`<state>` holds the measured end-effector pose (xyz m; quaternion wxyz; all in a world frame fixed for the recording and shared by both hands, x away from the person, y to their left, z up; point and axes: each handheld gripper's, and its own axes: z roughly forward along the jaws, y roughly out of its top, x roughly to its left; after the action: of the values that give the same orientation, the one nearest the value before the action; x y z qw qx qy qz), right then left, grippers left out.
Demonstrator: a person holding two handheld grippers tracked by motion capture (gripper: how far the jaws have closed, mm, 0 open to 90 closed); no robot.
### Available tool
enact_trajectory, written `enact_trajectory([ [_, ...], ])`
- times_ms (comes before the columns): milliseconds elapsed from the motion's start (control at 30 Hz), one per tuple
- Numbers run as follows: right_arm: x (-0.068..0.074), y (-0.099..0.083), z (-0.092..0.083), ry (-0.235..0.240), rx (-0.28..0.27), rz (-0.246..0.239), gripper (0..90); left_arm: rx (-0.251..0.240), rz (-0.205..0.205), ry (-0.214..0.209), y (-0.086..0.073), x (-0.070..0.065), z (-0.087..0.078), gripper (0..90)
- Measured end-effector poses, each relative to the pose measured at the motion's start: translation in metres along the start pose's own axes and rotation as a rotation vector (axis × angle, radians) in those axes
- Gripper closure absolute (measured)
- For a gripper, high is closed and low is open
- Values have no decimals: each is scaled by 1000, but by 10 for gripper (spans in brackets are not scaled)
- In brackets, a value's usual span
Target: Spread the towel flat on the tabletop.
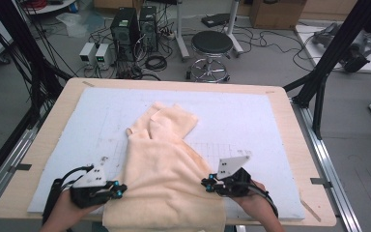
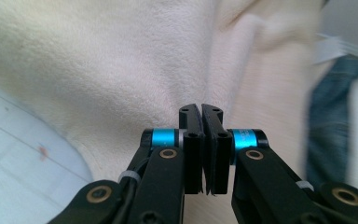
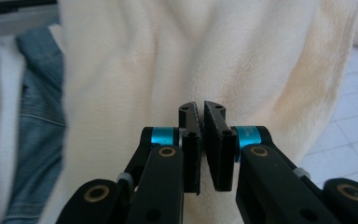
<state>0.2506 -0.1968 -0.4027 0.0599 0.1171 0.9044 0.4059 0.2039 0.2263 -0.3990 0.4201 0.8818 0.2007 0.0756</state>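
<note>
Cream fleece towel [image 1: 166,169], soft, light, limp, draped from mid-mat [image 1: 270,125] over near table [image 1: 43,145] edge. Left gripper [image 1: 117,189] and right gripper [image 1: 206,183] at opposite side hems, jaws closed, fabric pinched or not unclear. Best grasped at 2 near corners; likely to sag and slip.

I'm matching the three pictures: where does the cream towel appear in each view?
High view: cream towel lies mid-table, running to the near edge between both grippers.
Left gripper view: fills the upper middle, behind the jaws.
Right gripper view: fills the centre, behind the jaws.
Shared landmark: the white mat beneath.
</note>
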Motion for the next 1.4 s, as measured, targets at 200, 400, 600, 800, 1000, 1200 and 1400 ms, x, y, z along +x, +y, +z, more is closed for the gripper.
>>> enact_trajectory([
  [200, 41, 7, -10, 127, -24, -29, 762, -13, -8, -44, -7, -26, -25, 795],
  [400, 11, 27, -7, 27, -55, -27, 654, -67, -29, 64, 7, 8, -16, 671],
  [600, -47, 43, 29, -86, 1, -26, 607, -75, -47, 175, 22, 45, 13, 499],
  [800, -76, 44, 65, -81, 38, 10, 597, -60, -140, 213, 29, 89, 50, 457],
  [1000, -85, 33, 85, -17, 110, 41, 863, 88, -110, 119, 24, 91, 76, 761],
  [1200, -75, 25, 56, -45, 126, 53, 879, 49, -123, 141, 18, 77, 58, 844],
  [1400, -40, -2, 7, -81, 85, 55, 881, -25, -110, 121, 11, 51, 36, 842],
])
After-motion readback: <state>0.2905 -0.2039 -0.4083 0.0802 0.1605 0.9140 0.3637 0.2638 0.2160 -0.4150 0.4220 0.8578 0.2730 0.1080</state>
